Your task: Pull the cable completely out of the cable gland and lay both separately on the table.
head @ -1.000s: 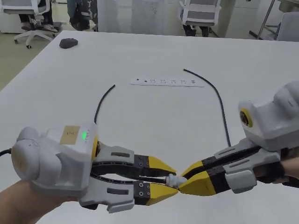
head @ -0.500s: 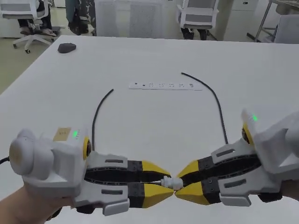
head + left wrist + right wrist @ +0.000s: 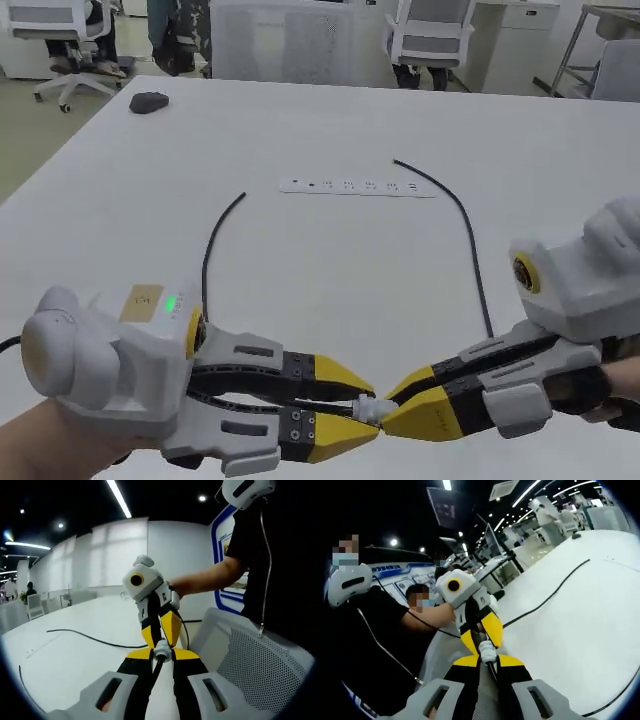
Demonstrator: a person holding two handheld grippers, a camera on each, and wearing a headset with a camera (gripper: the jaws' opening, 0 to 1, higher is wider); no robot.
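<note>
Low over the white table (image 3: 300, 270), a small white cable gland (image 3: 368, 408) hangs between the two grippers, which meet tip to tip. My left gripper (image 3: 374, 408) is shut on the gland, with the black cable running back between its jaws. My right gripper (image 3: 390, 408) is shut on the cable just beside the gland. The cable (image 3: 475, 250) trails away over the table on the right, and a second stretch (image 3: 210, 245) lies on the left. In the left gripper view the gland (image 3: 161, 651) sits at my left gripper's (image 3: 161, 656) tips. In the right gripper view the gland (image 3: 487, 651) shows just past my right gripper (image 3: 489, 662).
A white power strip (image 3: 358, 187) lies mid-table beyond the cable. A dark mouse (image 3: 149, 102) rests near the far left edge. Office chairs (image 3: 428, 30) stand behind the table's far side.
Both grippers stay tip to tip at the gland with the same holds. The head view has shifted slightly; the pair sits a little lower in it.
</note>
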